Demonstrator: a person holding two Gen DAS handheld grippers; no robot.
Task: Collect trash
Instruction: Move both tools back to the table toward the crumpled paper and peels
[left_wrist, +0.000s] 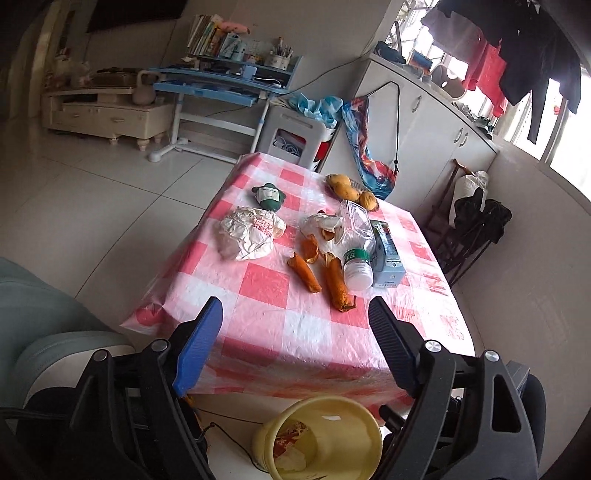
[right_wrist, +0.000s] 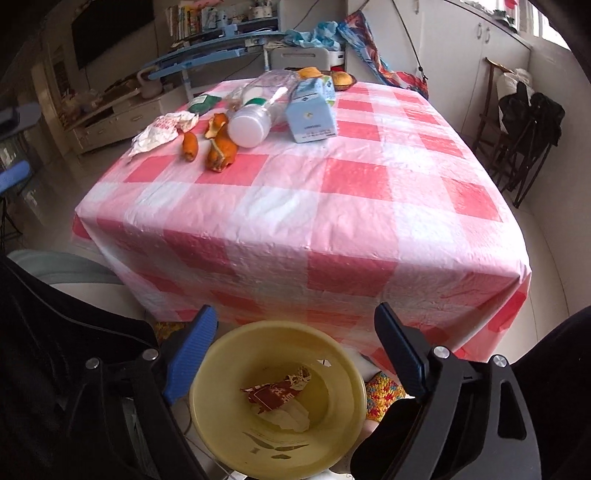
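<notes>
left gripper (left_wrist: 291, 321): jaws apart, empty
right gripper (right_wrist: 295, 325): jaws apart, empty, over bin (right_wrist: 207, 373)
risk: bottle (left_wrist: 356, 251) rolls off table when nudged; slippery peels (left_wrist: 334, 284) slip from pads

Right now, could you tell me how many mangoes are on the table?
2. One mango lies at the far edge of the table, and the second mango sits just beside it, behind the plastic bottle. More could be hidden behind the clutter.
</notes>
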